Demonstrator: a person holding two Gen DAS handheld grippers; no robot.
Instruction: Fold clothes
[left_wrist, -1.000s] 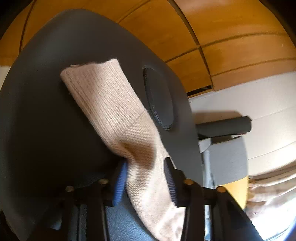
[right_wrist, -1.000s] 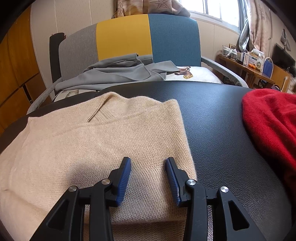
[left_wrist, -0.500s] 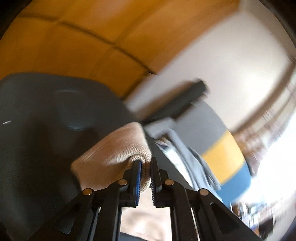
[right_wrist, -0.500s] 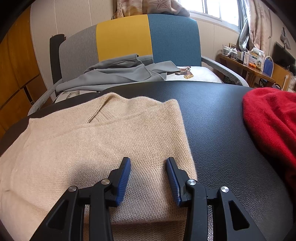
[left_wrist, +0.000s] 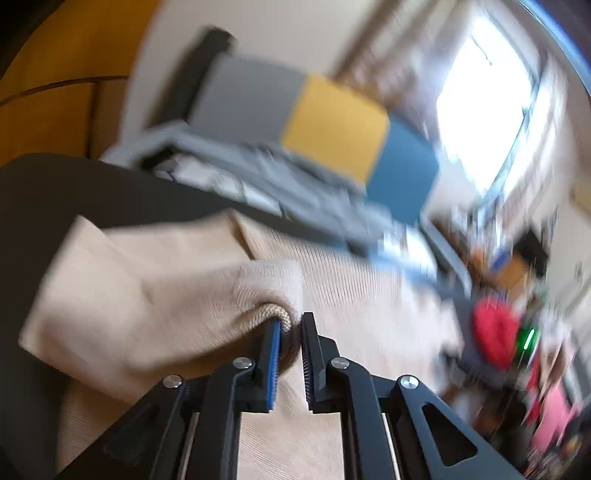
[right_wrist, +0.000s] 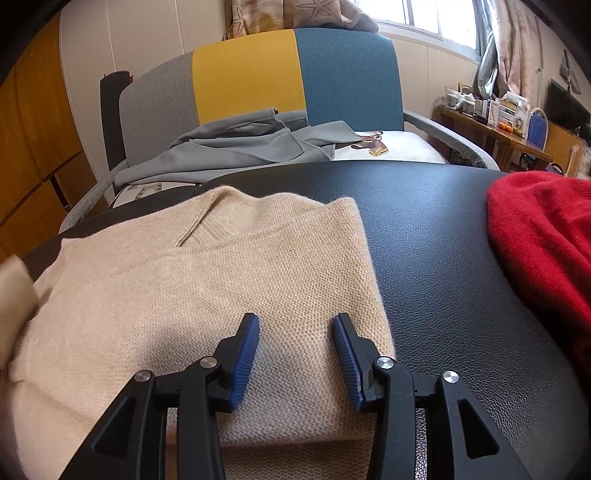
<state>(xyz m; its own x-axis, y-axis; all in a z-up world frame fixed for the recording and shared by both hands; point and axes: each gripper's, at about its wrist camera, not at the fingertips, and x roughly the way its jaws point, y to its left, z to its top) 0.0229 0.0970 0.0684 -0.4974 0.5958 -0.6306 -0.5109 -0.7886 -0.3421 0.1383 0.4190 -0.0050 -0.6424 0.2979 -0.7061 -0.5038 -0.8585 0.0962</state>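
We take this for a lived-in home room: a grey, yellow and blue sofa (right_wrist: 295, 85) under a curtained window (right_wrist: 424, 18), wooden cabinet doors (right_wrist: 33, 147), a cluttered side table (right_wrist: 495, 125).

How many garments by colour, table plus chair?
Beige: 1, the sweater on the table, its sleeve pinched in the left gripper
Red: 1, the knit at the table's right edge
Grey: 1, the garment on the chair
Total: 3
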